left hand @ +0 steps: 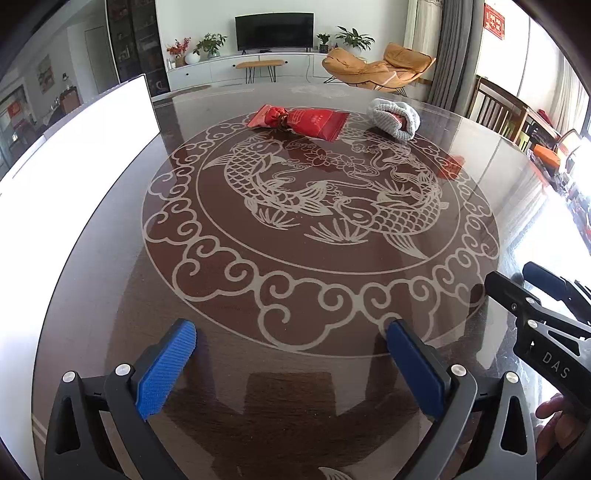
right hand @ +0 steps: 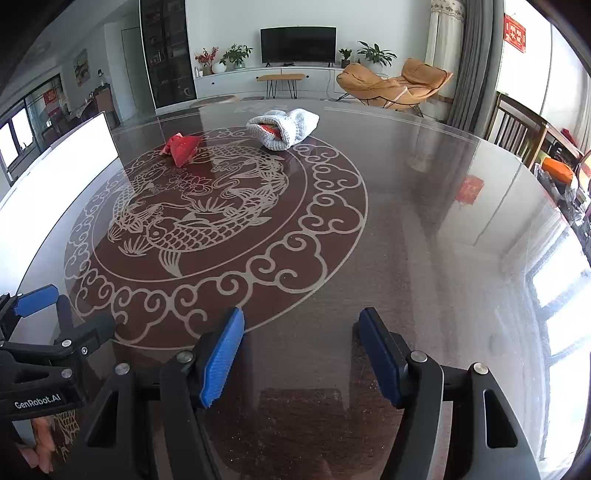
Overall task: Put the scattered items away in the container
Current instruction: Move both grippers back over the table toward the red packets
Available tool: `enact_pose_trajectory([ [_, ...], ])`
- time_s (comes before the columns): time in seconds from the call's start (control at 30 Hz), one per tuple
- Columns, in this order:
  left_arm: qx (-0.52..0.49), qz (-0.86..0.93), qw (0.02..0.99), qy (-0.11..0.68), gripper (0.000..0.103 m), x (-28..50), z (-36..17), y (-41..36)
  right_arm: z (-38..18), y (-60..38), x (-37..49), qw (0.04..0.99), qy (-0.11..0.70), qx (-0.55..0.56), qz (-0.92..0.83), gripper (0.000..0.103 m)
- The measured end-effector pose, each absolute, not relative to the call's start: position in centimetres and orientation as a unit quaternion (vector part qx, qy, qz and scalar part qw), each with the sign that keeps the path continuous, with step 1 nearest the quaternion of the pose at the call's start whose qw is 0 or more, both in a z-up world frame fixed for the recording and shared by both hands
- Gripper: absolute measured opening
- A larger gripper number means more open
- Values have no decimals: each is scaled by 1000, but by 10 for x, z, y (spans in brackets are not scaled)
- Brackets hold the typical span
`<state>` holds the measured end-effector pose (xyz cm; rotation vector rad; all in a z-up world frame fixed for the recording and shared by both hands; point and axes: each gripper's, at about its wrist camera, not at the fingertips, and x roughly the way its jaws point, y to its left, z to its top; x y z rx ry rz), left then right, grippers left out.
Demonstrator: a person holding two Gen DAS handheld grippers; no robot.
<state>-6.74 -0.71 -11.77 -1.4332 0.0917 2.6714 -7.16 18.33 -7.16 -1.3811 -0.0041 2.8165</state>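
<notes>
**Two claws poised over a carp-patterned counter, sweets still loose**

Living-room light floods a round glass-topped counter etched with two carp inside a ring of cloud scrolls. Behind it stand one dark television, one orange lounge chair and several potted plants along a white cabinet.

Two red wrapped packets lie touching each other at the far edge of the carp design, one of them gathered and tied at its neck; from the right wrist view they overlap so closely that where one ends and the other begins is hard to make out. Near them, to the right, one white knitted pouch lies on its side, mouth facing the cameras, with something red showing inside. How much it holds cannot be told.

One white panel at the left is blown out by glare, and its nature cannot be made out.

Both tools hover at the near side of the counter, well apart from the packets. The left claw is spread wide with nothing between its blue pads. The right claw is likewise spread and empty. Each appears only partly in the other's view, cut off at the frame edge, with a glimpse of fingers behind.
</notes>
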Motion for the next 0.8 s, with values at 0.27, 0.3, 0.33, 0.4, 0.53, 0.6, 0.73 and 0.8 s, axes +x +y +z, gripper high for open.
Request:
enact_pose_trajectory([
  [0.27,-485,872,54,31,103,-75,-117,-6,-72,184,-73,1,0,-441,898,69],
  [0.3,-488,870,57,33,103,-76,-117,-6,-72,184,-73,1,1,-441,898,69],
  [0.33,-491,868,59,34,103,-78,-117,-7,-72,184,-73,1,1,-441,898,69],
  [0.4,-497,865,62,35,103,-81,-117,-6,-72,184,-73,1,1,-441,898,69],
  [0.53,-514,856,51,29,103,-100,-116,-4,-72,184,-73,1,1,-441,898,69],
  [0.6,-528,848,37,21,103,-119,-115,-2,-72,184,-73,0,1,-441,898,69],
  [0.73,-542,840,12,6,103,-168,-115,6,-72,185,-73,0,1,-441,898,69],
  [0.8,-553,833,-1,-2,103,-196,-114,13,-72,185,-73,0,1,-441,898,69],
])
